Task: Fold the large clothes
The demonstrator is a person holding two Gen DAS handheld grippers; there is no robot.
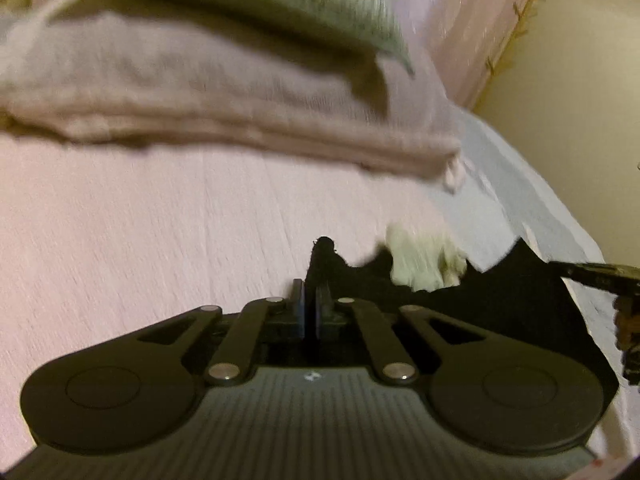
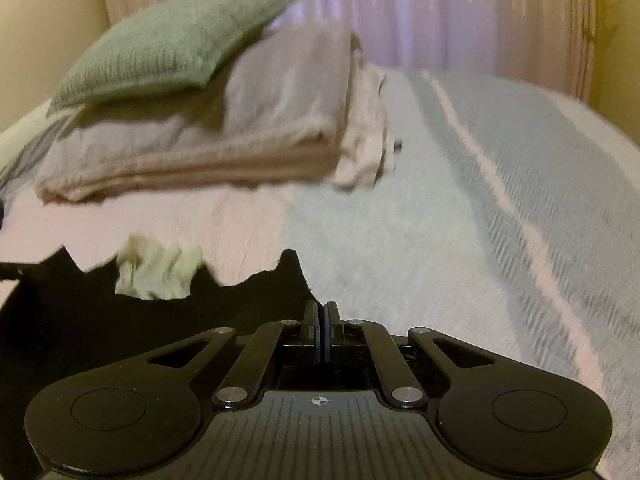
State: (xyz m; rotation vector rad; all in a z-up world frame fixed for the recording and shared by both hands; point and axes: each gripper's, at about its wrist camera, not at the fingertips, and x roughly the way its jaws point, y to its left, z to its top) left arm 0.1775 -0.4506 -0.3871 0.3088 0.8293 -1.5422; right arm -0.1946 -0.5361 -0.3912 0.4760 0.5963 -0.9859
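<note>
Your left gripper (image 1: 310,300) is matt black plastic with shiny metal pivot pins. The black garment (image 2: 100,320) reads as soft, lightless cloth. The green folded piece (image 2: 168,48) looks ribbed knit; the bedspread (image 2: 460,216) looks woven and slightly rough.

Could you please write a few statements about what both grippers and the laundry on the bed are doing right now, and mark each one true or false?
1. The left gripper is shut on an edge of the black fabric garment. True.
2. The right gripper is wide open above the bed. False: its fingers are closed together, pinching the same black garment.
3. A grey-green knitted folded item lies on top of the stack of folded beige-pink cloths. True.
4. The black garment lies folded on that stack. False: it hangs between the two grippers, apart from the stack.
5. A pale cream crumpled piece of cloth shows at the garment's upper edge. True.
6. The striped pink and pale blue bed cover is plain black. False.
</note>
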